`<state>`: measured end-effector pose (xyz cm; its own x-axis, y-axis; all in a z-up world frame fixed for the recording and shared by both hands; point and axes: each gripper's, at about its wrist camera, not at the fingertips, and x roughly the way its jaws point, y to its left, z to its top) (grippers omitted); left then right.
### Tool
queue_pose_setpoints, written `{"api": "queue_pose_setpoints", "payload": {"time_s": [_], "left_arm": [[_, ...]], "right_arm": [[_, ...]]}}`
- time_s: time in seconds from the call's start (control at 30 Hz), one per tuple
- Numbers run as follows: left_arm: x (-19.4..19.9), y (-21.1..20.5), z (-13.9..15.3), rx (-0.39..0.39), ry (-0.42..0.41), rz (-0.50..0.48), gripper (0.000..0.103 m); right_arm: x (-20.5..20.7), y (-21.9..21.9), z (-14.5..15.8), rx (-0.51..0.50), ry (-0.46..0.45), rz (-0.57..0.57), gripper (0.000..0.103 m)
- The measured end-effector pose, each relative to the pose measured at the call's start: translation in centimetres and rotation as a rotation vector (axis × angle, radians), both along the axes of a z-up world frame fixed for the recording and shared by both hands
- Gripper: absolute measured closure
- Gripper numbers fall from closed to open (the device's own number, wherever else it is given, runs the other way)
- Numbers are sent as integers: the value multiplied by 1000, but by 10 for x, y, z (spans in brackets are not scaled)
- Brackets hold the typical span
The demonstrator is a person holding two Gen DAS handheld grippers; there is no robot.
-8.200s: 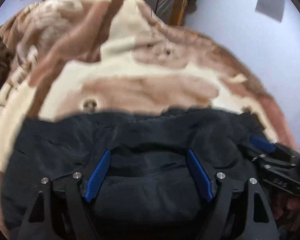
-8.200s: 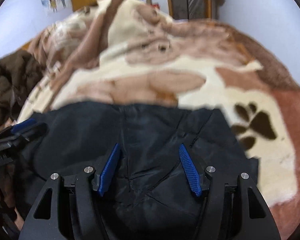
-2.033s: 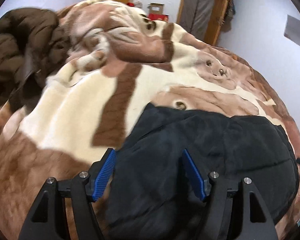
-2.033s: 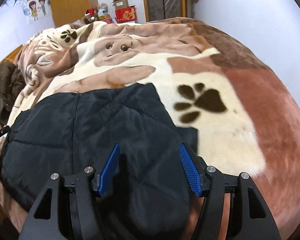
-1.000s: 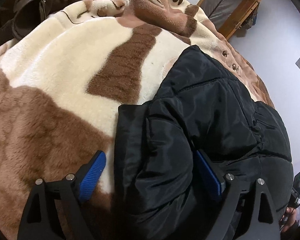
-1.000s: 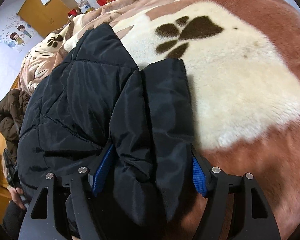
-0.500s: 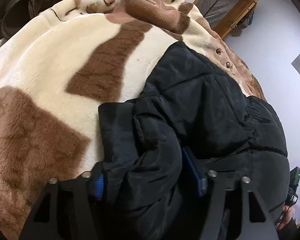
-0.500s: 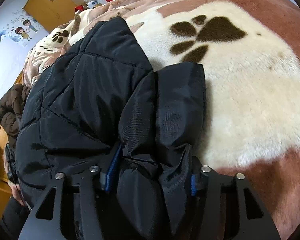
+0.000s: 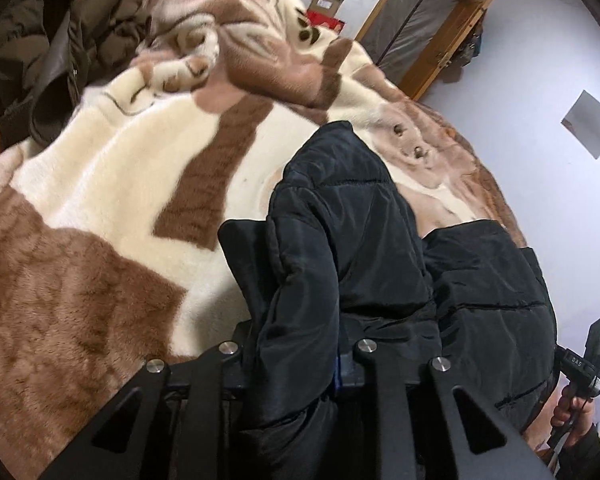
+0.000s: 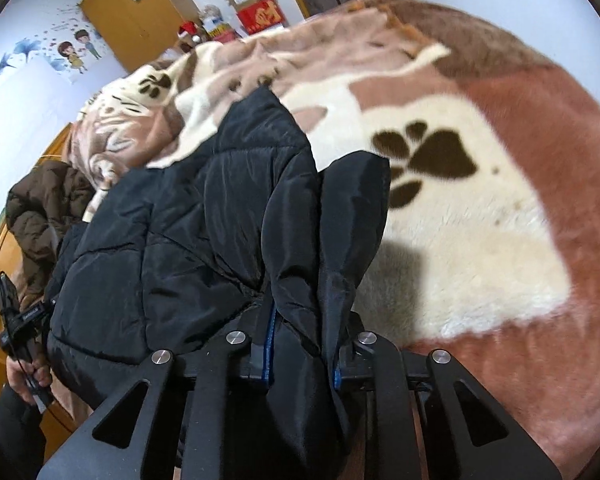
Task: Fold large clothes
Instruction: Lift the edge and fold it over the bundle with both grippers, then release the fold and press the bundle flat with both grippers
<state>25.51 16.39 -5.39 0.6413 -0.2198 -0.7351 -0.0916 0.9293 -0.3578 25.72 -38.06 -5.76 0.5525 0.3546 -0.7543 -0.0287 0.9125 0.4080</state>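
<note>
Plenty of bare brown-and-cream plush paw-print blanket (image 10: 480, 240) is lying open on both sides of the puffy black quilted jacket (image 9: 340, 240), which is sitting bunched on that blanket, its near edge gathered into thick folds. A dark brown padded coat (image 9: 60, 32) is heaped at the blanket's far left, well apart from the jacket. The left gripper (image 9: 296, 356) is pinching one bunched corner of the jacket, narrowed tight around the fabric. The right gripper (image 10: 302, 354) is clamping the other corner (image 10: 340, 240) the same way, angled low over the blanket.
</note>
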Motion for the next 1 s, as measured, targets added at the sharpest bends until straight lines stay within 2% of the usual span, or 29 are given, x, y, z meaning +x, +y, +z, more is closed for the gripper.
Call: {"api": "queue_pose_setpoints", "payload": {"time_s": [0.27, 0.47, 0.6, 0.7, 0.77, 0.87, 0.93, 1.0], "left_arm": [[8, -17, 45, -13, -76, -19, 80], [53, -52, 77, -25, -142, -56, 79], [88, -82, 83, -24, -161, -87, 79], [115, -107, 70, -14, -151, -112, 79], [131, -121, 52, -1, -132, -126, 79], [152, -139, 4, 25, -46, -133, 77], [156, -143, -30, 62, 24, -108, 74], [153, -133, -55, 20, 61, -73, 65]], "right_arm": [[5, -13, 37, 27, -84, -19, 83], [34, -44, 66, 10, -150, -48, 83], [63, -73, 73, -10, -169, -83, 83], [81, -91, 64, -25, -159, -106, 83], [95, -104, 48, -39, -134, -124, 82], [112, -120, 10, -56, -58, -149, 80], [121, -127, -28, -76, 43, -178, 72], [116, -133, -45, -48, 45, -201, 60]]}}
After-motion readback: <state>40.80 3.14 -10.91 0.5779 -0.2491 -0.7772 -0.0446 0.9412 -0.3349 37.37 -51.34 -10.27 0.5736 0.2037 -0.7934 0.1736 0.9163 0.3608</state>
